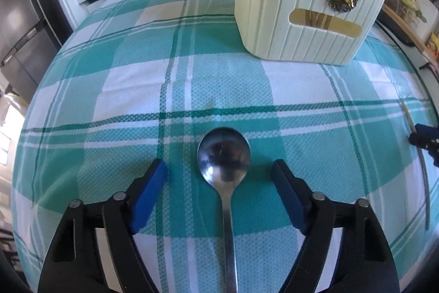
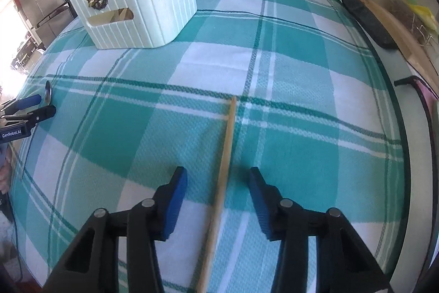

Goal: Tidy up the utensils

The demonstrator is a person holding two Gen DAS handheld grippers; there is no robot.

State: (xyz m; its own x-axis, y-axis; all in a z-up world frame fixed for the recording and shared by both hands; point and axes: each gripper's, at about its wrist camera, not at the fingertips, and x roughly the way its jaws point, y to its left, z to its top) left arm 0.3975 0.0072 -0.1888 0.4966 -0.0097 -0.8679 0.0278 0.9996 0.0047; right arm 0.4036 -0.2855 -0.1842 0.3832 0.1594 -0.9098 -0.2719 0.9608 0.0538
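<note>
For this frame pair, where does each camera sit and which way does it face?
Left wrist: on the left hand-held gripper, angled down at the spoon lying between its open fingers; only its own fingers show.
Right wrist: on the right hand-held gripper, angled down at the chopstick between its open fingers.
Shared: checked tablecloth, cream utensil holder; each view catches the other gripper at its edge.

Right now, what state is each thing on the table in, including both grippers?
spoon: flat on cloth, between open pads, ungripped
chopstick: flat on cloth, between open pads, ungripped
utensil holder: upright, sticks already inside
left gripper: open, straddling spoon
right gripper: open, straddling chopstick
</note>
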